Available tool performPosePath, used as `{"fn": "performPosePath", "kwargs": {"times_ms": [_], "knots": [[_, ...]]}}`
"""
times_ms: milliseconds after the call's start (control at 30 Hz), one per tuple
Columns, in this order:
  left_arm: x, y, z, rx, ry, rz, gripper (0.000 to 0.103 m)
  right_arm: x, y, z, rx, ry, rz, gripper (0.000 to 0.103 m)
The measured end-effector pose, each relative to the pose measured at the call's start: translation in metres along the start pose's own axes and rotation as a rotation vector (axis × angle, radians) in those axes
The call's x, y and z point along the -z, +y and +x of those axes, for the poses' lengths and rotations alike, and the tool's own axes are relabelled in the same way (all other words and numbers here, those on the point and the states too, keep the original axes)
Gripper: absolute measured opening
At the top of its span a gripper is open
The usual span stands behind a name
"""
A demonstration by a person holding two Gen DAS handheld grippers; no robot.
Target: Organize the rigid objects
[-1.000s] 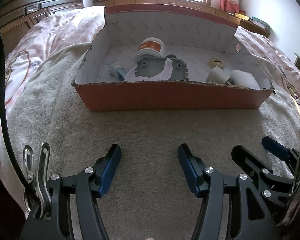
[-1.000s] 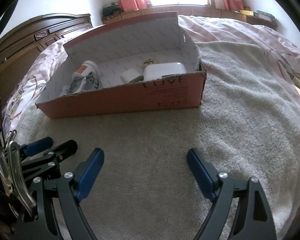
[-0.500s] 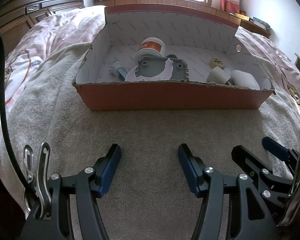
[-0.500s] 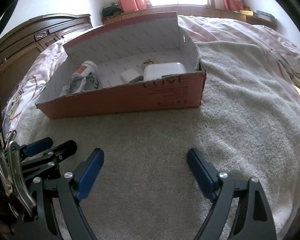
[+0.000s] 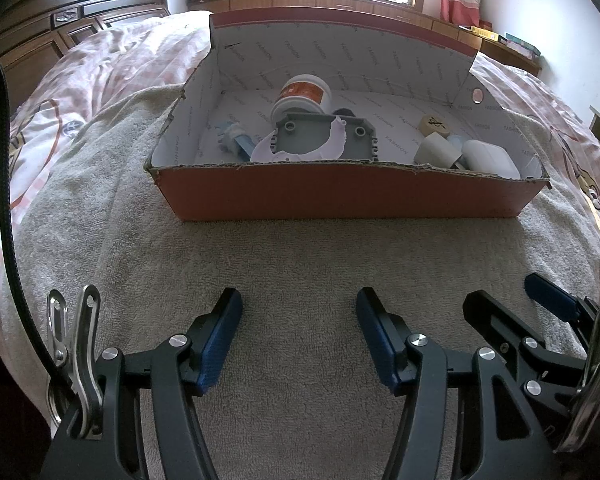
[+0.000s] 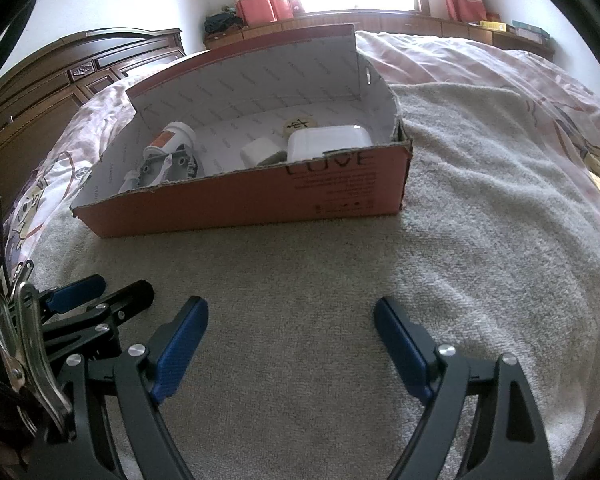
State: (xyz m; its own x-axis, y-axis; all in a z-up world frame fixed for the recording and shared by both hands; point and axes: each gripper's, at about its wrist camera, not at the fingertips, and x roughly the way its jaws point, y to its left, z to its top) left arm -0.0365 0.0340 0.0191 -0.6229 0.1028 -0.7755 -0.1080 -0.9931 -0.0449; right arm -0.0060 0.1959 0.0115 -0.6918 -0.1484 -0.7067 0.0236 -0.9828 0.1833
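Note:
An orange cardboard box sits on a beige towel. Inside lie a white jar with an orange label, a grey plastic block, a white curved piece, a blue-and-white item, a round wooden piece, a pale cylinder and a white case. My left gripper hovers open over the towel in front of the box, nothing between its fingers. My right gripper is open beside it, also empty.
The towel covers a pink patterned bedspread. A dark wooden headboard stands to the left. A window sill with books runs along the far wall. A black cable hangs at the left.

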Motion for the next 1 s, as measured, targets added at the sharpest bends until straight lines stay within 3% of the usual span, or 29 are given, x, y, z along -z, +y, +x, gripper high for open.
{"fn": "performPosePath", "kwargs": {"times_ms": [1000], "knots": [[0.0020,0.0021,-0.0009,-0.003,-0.005,-0.006,0.061,-0.0008,0.0004,-0.0003,0.003,-0.002,-0.004,0.089]]}}
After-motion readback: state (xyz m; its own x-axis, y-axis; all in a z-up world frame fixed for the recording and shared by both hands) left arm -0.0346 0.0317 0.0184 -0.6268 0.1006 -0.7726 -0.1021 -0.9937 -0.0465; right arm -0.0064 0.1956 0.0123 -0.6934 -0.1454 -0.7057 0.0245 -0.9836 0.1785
